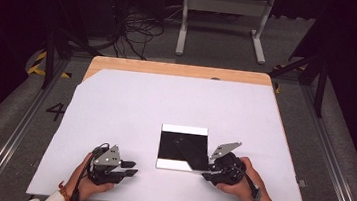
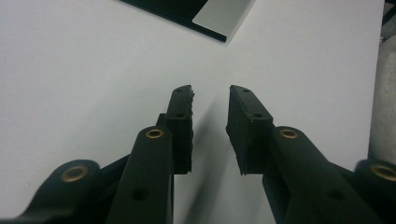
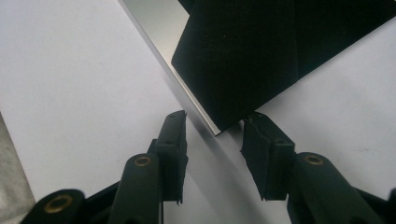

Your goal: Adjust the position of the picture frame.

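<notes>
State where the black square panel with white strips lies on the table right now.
In the high view, the black square panel lies flat on the white table, right of centre on the near half. The open right gripper is at its near right corner; the left gripper rests apart.

Both tools [image 1: 131, 169] [image 1: 207, 172] agape — low, apart

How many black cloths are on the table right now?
1: the black cloth lies on a white-edged board near the table's front, by the right gripper. Any beneath would be hidden.
</notes>
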Demonstrator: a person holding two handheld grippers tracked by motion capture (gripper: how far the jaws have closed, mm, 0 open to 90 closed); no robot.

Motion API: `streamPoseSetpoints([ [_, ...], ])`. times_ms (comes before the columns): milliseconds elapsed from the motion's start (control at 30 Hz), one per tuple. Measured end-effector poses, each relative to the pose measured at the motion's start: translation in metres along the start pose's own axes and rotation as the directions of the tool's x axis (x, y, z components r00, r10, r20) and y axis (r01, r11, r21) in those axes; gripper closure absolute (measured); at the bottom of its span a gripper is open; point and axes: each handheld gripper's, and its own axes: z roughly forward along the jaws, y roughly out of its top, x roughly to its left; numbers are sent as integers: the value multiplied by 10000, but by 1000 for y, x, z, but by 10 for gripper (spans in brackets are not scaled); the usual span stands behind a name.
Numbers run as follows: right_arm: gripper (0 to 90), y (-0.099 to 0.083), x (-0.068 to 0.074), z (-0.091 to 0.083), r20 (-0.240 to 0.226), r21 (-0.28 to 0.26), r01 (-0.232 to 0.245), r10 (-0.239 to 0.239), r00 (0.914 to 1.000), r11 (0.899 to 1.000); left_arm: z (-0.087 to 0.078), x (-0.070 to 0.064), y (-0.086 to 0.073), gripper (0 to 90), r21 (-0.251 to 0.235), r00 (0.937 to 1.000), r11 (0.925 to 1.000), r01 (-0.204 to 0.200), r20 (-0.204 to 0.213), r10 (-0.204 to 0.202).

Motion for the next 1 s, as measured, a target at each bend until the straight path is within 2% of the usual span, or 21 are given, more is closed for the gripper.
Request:
streamPoseSetpoints([
  [167, 573, -3, -1, 0, -173, -359, -78, 71, 9998, 9993, -1, 0, 0, 707, -29, 10000, 10000, -9, -14, 9],
  [267, 557, -5, -4, 1, -532, -770, -508, 468, 9975, 9957, 0, 0, 0, 709, -24, 10000, 10000, 31, 5, -31],
  [367, 526, -7, -8, 1, -1096, -1166, -1156, 1028, 9886, 9864, 0, 0, 0, 709, -22, 10000, 10000, 3, 3, -3],
  [467, 503, -8, -14, -1, -1752, -1643, -1937, 1646, 9707, 9672, 0, 0, 0, 708, -19, 10000, 10000, 49, 7, -49],
  [567, 486, -8, -16, 0, -1858, -1860, -2243, 1899, 9641, 9566, 0, 0, 0, 705, 11, 10000, 10000, -7, -25, 7],
  [767, 492, -11, -28, 7, -2776, -2380, -3596, 2916, 9154, 9023, 2, 0, 3, 691, -70, 10000, 10000, 5, -15, -5],
  [833, 491, -12, -31, 10, -3080, -2440, -3853, 3056, 9010, 8900, 4, 0, 5, 685, -95, 10000, 10000, 1, 46, -1],
  [867, 493, -12, -32, 10, -3277, -2471, -4031, 3155, 8905, 8812, 5, 0, 6, 685, -73, 10000, 10000, -23, 52, 24],
  [900, 493, -12, -33, 11, -3373, -2524, -4094, 3168, 8865, 8768, 6, 0, 8, 682, -109, 9999, 9999, 19, 107, -18],
  [933, 490, -11, -34, 11, -3531, -2493, -4214, 3234, 8779, 8719, 8, 0, 9, 678, -139, 9999, 9999, 3, 132, -1],
  [1000, 487, -9, -35, 12, -3770, -2619, -4389, 3275, 8664, 8595, 9, 0, 13, 668, -199, 9999, 9998, -25, 158, 29],
])
